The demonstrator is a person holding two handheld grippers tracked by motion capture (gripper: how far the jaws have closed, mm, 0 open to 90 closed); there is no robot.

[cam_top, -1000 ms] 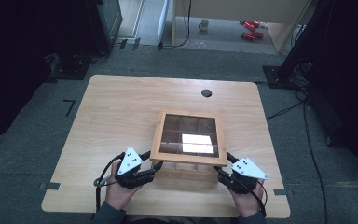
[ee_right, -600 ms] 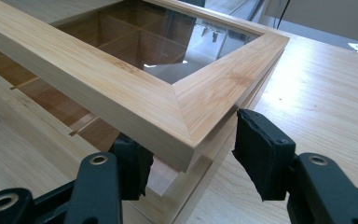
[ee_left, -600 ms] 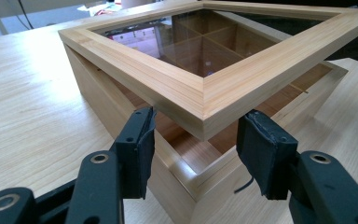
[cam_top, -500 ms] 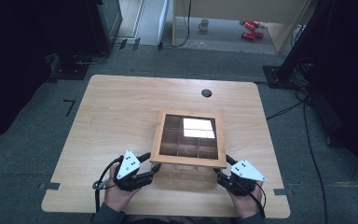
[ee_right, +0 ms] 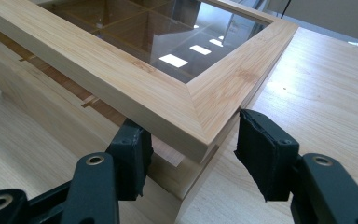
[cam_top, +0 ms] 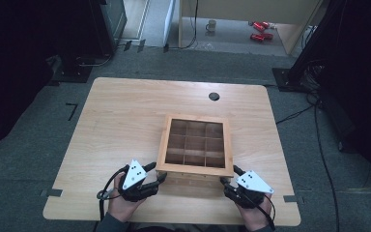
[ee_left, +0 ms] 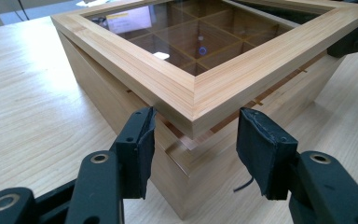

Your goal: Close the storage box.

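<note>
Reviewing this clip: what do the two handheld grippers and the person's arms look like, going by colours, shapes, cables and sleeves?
Both are black. The left gripper and right gripper each carry a pale grey three-cornered plate on top. A black cable loops from the left one. In the gripper views, each has two black jaws with blocky dark pads and brass-coloured rivets. A dark sleeve cuff shows at the person's left wrist.

No legible text, label, brand, number or sign on the wooden box [cam_top: 195, 145], its glass lid [ee_left: 182, 35] or the table [cam_top: 125, 121]. Bright patches on the glass are light reflections, not print. Items on the floor beyond the table's far edge are too small to read.
</note>
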